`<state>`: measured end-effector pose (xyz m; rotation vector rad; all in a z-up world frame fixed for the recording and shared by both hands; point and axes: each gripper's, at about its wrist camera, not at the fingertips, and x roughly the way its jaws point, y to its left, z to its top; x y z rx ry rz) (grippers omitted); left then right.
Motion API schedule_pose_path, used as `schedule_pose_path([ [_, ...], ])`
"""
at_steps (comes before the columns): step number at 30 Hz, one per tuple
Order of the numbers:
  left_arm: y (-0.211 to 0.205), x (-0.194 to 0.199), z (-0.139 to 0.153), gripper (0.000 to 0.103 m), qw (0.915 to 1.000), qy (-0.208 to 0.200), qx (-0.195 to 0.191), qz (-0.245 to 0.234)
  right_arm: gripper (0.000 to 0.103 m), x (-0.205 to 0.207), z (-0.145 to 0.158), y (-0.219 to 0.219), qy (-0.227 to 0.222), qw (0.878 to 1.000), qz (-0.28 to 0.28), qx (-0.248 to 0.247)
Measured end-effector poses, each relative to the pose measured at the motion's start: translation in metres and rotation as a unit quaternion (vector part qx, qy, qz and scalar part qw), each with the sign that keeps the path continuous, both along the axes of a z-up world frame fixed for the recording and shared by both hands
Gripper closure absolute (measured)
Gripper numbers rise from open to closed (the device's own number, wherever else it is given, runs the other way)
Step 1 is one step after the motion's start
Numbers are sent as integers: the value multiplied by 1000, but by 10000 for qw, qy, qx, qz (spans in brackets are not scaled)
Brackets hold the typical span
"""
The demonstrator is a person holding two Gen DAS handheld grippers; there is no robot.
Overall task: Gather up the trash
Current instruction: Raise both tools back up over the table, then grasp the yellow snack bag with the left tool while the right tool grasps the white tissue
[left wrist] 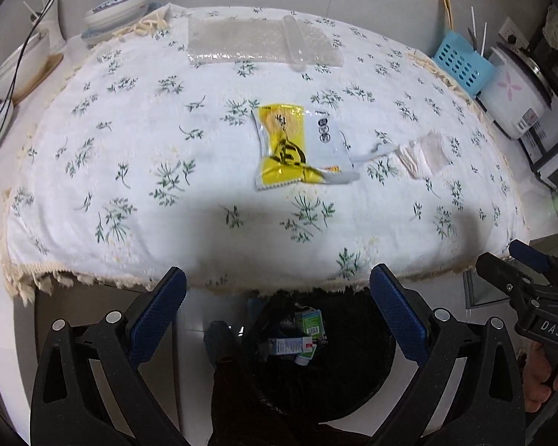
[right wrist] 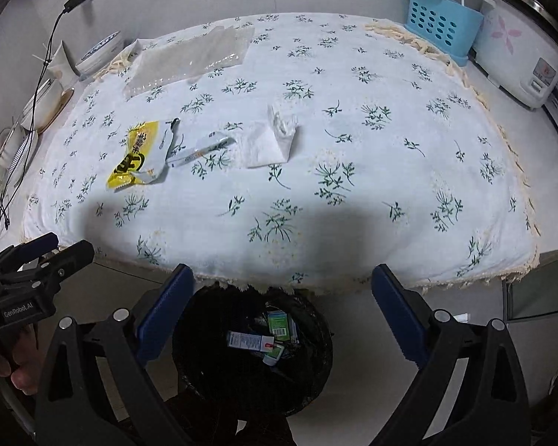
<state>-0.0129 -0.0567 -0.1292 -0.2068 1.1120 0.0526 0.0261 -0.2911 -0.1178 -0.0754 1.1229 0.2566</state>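
Desk point(right wrist: 353, 223) under a floral cloth point(right wrist: 390, 148), bearing a yellow wrapper point(right wrist: 137, 156), crumpled tissue point(right wrist: 268, 141) and clear plastic sheet point(right wrist: 189, 59).

A home kitchen: a rice cooker point(right wrist: 520, 55), stacked bowls point(left wrist: 117, 9) and a utensil basket point(right wrist: 441, 28) ring a table under a floral cloth point(right wrist: 316, 193).

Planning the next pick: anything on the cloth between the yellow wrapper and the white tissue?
Yes. In the right wrist view a small white packet lies between the yellow wrapper and the tissue, on the tablecloth.
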Motion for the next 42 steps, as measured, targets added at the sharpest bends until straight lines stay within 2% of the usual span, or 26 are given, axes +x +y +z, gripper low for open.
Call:
schedule_pose_path([
  [9,19,59,1,7,9999,151,47,-25,13,50,5,20,25,10000,-67,-66],
  [17,23,104,-15,9,9990,436,53,-85,27,93,-6,25,295,9992,-232,-100],
  [23,22,119,-27,17,9974,670,191,-158,38,113,-18,24,533,9979,-359,-16],
  [29,19,126,-33,31,9949,936,317,-188,50,120,-27,22,653,9967,-481,54],
  [35,13,129,-30,52,9933,1004,440,-354,65,123,-28,25,681,9965,-484,87],
  [38,11,130,-29,68,9921,1120,442,-352,76,123,-28,25,658,9966,-489,104],
  [39,10,131,-28,79,9918,1137,456,-361,80,123,-29,25,661,9966,-485,111],
  [40,9,131,-28,82,9916,1135,500,-375,89,123,-29,25,671,9966,-475,111],
  [42,9,130,-27,86,9917,1112,505,-393,93,123,-29,24,683,9964,-488,124],
])
